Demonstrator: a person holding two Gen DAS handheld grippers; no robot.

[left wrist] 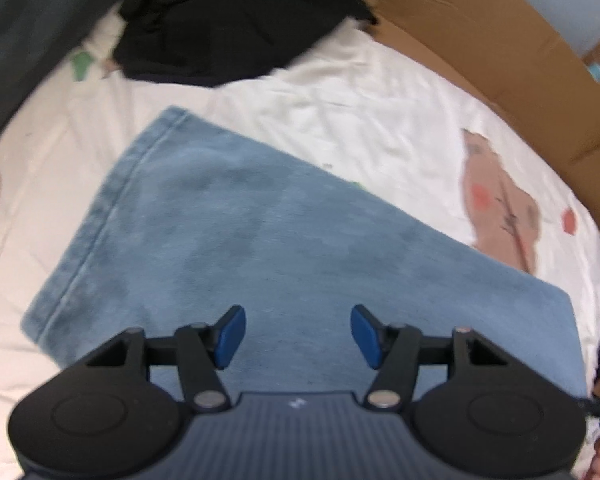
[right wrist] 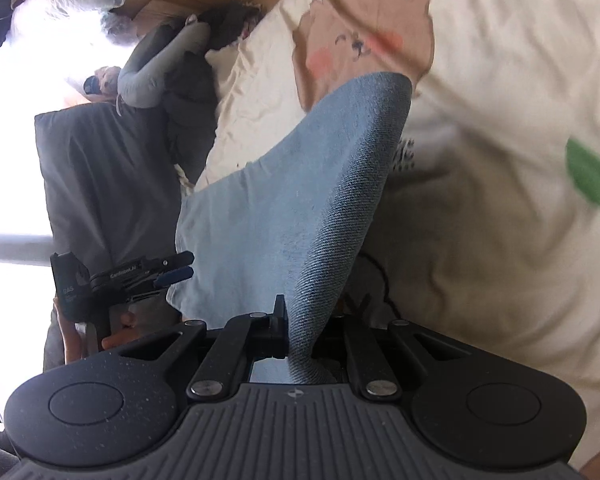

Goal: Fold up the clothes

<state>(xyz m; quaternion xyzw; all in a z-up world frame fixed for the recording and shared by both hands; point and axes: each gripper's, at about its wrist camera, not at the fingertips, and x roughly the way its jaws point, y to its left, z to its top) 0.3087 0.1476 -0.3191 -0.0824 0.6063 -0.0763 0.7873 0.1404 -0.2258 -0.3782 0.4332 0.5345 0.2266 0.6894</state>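
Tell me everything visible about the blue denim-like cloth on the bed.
The blue denim-like cloth is a faded light-blue woven piece with a stitched hem along one edge. Most of it lies flat on the cream bear-print bedsheet. One part is raised into a taut ridge, pinched in the shut right gripper. The left gripper hangs above it, jaws open, holding nothing. What garment it is cannot be told.

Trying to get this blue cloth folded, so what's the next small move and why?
Probably carry the right gripper, shut on the blue cloth, across to lay the raised edge over the flat part. The left gripper hovers open above it, gripping nothing, so only the right can complete the fold.
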